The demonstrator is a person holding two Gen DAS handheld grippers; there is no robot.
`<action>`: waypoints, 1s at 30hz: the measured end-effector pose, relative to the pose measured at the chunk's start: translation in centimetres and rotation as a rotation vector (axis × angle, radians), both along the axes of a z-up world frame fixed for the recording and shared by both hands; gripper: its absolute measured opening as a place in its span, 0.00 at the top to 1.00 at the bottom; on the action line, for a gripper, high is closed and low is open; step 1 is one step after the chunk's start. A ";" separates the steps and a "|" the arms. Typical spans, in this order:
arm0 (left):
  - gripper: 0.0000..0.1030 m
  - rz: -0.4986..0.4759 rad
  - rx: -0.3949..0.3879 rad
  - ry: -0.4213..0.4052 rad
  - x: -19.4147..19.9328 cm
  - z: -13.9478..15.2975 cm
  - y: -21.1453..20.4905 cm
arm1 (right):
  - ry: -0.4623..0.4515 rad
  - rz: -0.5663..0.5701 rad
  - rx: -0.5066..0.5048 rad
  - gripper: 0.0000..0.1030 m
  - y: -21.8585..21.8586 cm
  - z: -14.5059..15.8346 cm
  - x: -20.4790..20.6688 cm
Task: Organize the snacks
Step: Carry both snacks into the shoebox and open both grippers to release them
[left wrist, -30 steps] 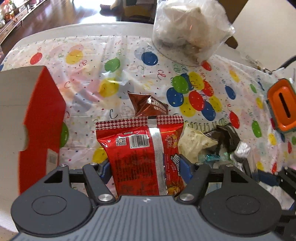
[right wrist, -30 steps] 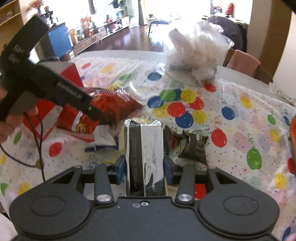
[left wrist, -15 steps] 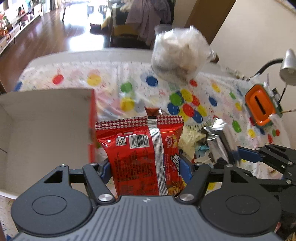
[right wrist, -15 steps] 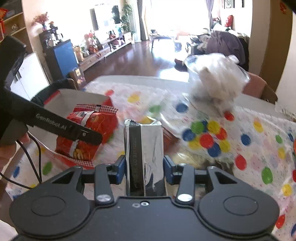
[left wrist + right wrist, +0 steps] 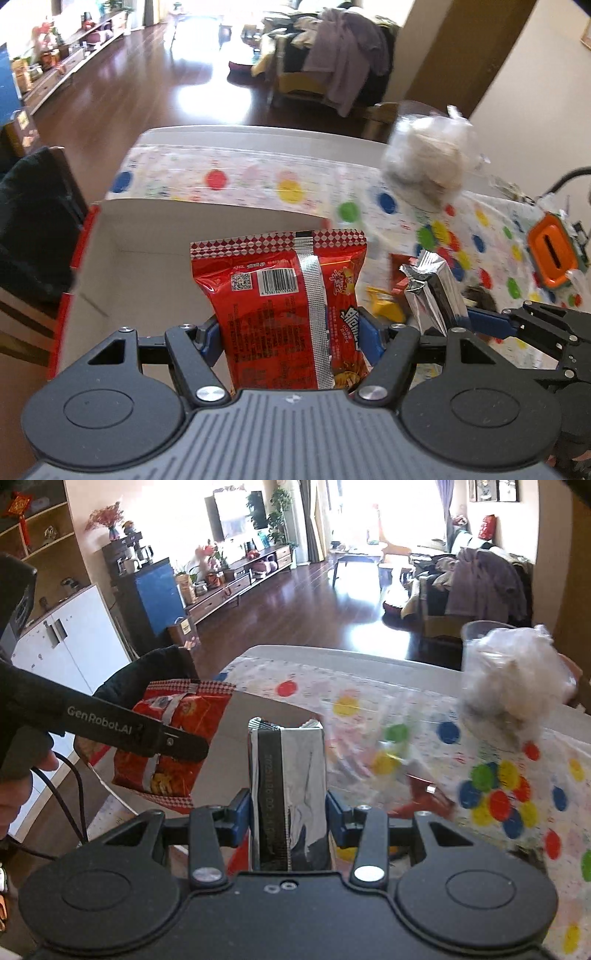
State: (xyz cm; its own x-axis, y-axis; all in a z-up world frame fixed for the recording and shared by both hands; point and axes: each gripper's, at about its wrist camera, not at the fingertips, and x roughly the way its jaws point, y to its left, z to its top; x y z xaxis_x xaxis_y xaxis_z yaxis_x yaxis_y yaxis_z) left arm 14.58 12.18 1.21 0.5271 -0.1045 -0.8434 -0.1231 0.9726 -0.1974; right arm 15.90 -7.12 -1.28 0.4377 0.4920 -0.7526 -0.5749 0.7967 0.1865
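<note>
My left gripper (image 5: 291, 332) is shut on a red snack bag (image 5: 280, 295) and holds it above the open red-sided cardboard box (image 5: 147, 273). My right gripper (image 5: 288, 812) is shut on a silver foil snack pack (image 5: 291, 775), held just right of the box (image 5: 229, 775). The silver pack (image 5: 432, 291) and right gripper show at the right of the left wrist view. The red bag (image 5: 177, 746) and left gripper show at the left of the right wrist view. Loose snacks (image 5: 384, 306) lie on the balloon-print tablecloth (image 5: 480, 236).
A clear plastic bag of white stuff (image 5: 428, 158) stands at the table's far right side. An orange-topped device (image 5: 550, 251) sits at the right edge. A dark chair (image 5: 33, 229) stands left of the box. The wooden floor lies beyond the table's far edge.
Both grippers have risen and swung left with their snacks. The red bag is now over the open box, and the silver pack has come up beside it.
</note>
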 end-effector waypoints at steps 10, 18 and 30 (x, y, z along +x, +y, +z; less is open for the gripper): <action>0.32 0.085 0.073 0.063 2.2 -2.6 7.7 | 0.074 0.007 -0.024 0.60 8.2 -2.4 2.3; 0.32 0.088 0.126 0.152 4.1 -6.6 10.9 | 0.138 0.005 -0.108 0.60 13.1 -6.4 4.1; 0.32 0.002 0.141 0.341 7.1 -9.8 10.7 | 0.243 0.032 -0.227 0.60 16.5 -11.4 5.0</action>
State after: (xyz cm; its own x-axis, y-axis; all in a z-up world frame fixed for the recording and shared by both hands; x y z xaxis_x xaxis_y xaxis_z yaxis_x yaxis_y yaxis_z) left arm 21.71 22.85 -8.61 0.2135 0.0262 -0.9766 -0.1601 0.9871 -0.0086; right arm 20.88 9.40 -12.71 0.2187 0.3106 -0.9250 -0.5611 0.8156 0.1413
